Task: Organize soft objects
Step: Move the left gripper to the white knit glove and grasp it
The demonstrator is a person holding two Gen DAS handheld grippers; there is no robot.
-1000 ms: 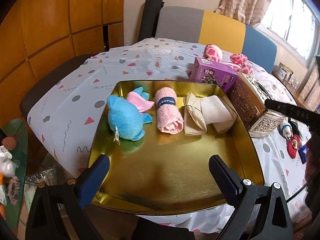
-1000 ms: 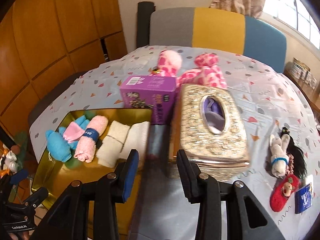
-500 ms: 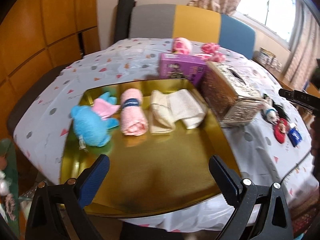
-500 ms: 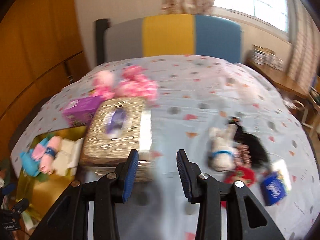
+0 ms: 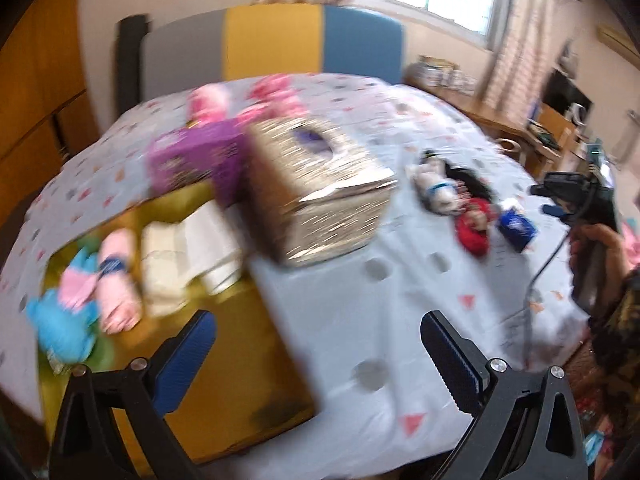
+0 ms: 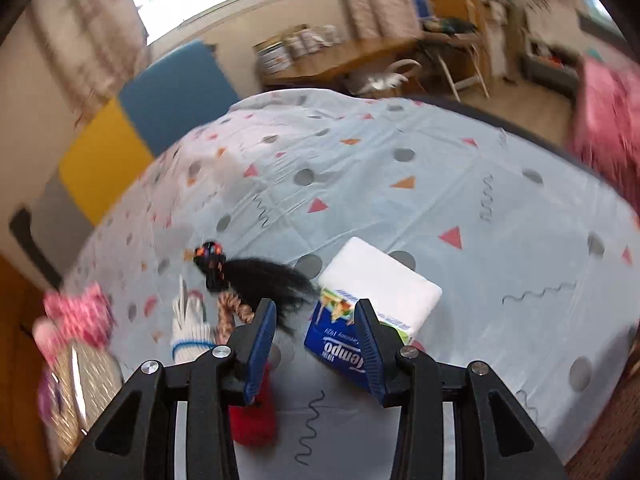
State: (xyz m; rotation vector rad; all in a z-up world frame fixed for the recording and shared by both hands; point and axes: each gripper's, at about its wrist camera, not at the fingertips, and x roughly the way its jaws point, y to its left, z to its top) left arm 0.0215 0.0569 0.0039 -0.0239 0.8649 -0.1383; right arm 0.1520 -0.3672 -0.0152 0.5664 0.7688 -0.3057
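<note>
Both views swung rightward over tablecloth.

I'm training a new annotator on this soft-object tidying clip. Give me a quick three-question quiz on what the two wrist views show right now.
1. True or false: the right claw is clamped on the blue tissue pack.
2. Which item lies on the gold tray? A) the pink rolled towel B) the red plush C) the glittery tissue box
3. Fill in: the left claw is ____ and holds nothing.

Key: 1 false, it is open with the pack just ahead of its fingers; 2 A; 3 open.
</note>
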